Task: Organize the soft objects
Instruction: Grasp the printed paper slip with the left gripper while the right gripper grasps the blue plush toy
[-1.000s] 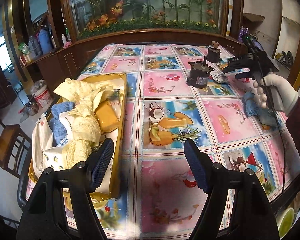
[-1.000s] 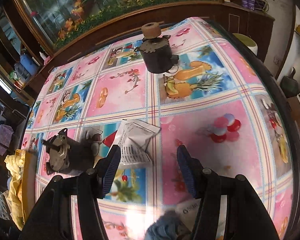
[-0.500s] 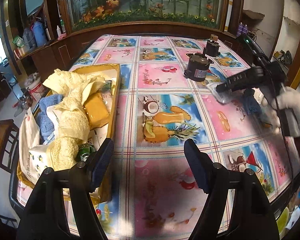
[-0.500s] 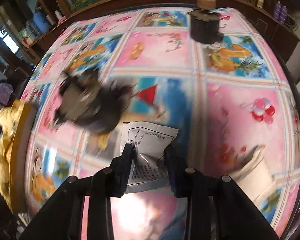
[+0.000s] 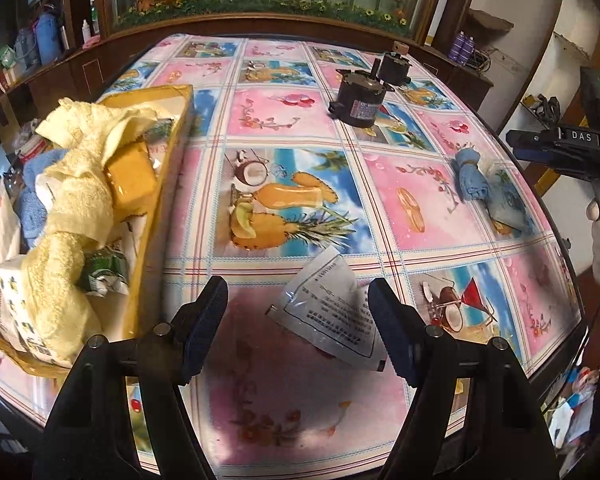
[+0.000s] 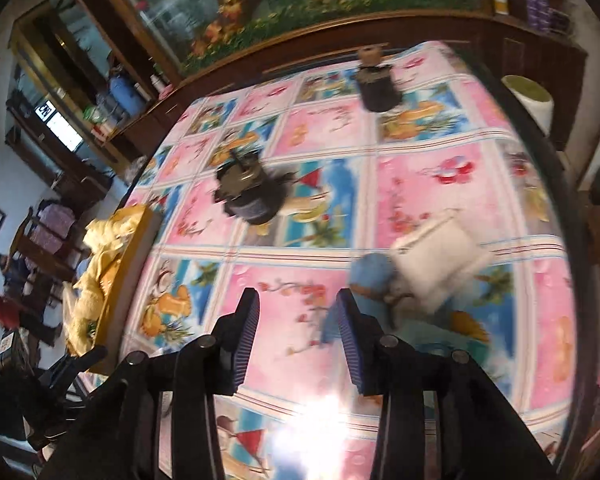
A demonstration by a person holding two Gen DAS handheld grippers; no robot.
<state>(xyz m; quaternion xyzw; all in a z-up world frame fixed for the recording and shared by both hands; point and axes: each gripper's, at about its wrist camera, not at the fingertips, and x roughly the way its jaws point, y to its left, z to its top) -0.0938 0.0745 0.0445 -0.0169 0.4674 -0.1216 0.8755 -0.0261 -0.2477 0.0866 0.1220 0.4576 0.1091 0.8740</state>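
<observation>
A flat clear plastic sachet (image 5: 332, 312) with printed text is seen lying on the worktop (image 5: 300, 184), between the spread fingers of the left gripper (image 5: 296, 322), which hangs over it without touching it. The right gripper (image 6: 296, 336) has just been opening a little and nothing is held between its jaws; it is seen over the right side of the worktop, near a rolled blue cloth (image 5: 470, 178) and a pale packet (image 6: 440, 264) (blurred in the right wrist view). At the left edge a yellow tray (image 5: 168, 184) is already heaped with a yellow towel (image 5: 76, 200) and other soft things. Two dark motors (image 5: 360, 100) stand at the far side and are judged no part of the sorting.

The sachet is judged light, thin and slippery on the glossy cloth, likely to slide or buckle if pushed. It would best be pinched across a raised edge or corner, lightly. The blue cloth is soft and would be taken around its rolled middle.
</observation>
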